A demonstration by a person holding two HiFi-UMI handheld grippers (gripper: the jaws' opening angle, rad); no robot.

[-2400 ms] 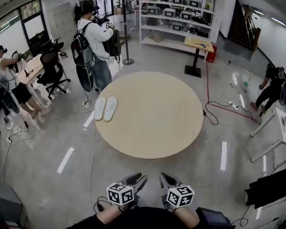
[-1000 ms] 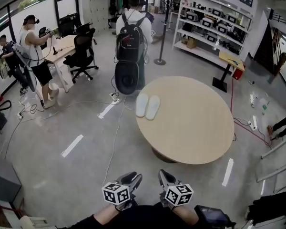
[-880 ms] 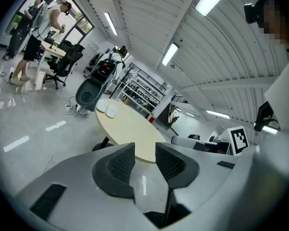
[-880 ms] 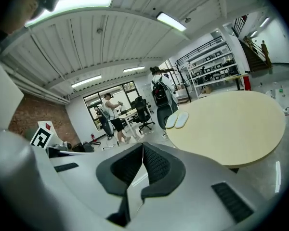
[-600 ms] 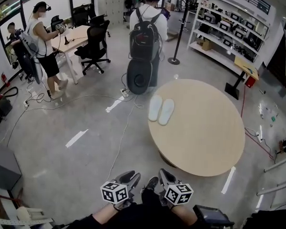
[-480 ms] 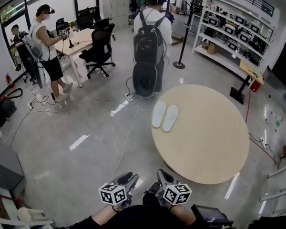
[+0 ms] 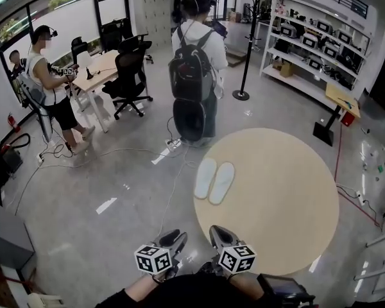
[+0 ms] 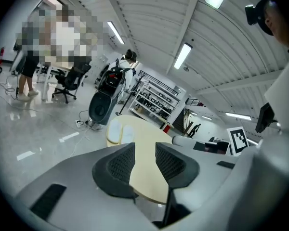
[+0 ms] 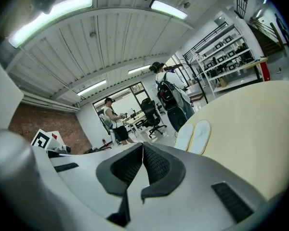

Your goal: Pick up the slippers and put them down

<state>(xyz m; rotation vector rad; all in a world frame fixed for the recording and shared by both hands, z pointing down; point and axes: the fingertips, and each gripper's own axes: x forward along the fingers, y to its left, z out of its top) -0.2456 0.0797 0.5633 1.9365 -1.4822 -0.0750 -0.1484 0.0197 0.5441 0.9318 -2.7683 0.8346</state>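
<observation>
A pair of white slippers (image 7: 213, 180) lies side by side at the left edge of a round beige table (image 7: 282, 210); they also show as slippers (image 8: 120, 133) in the left gripper view and slippers (image 9: 193, 135) in the right gripper view. My left gripper (image 7: 173, 239) is held low in front of me, short of the table, with its jaws open and nothing between them. My right gripper (image 7: 216, 234) is beside it, shut and empty. Both point toward the table, well away from the slippers.
A person with a black backpack (image 7: 192, 69) stands just beyond the table near the slippers. A desk (image 7: 101, 66) with office chairs (image 7: 131, 76) and other people is at the far left. Cables (image 7: 173, 178) run over the floor. Shelves (image 7: 314, 40) line the back right.
The view has shifted as I walk: the table and slippers have come nearer and moved toward the centre. Both grippers kept their places in front of me, their jaws unchanged.
</observation>
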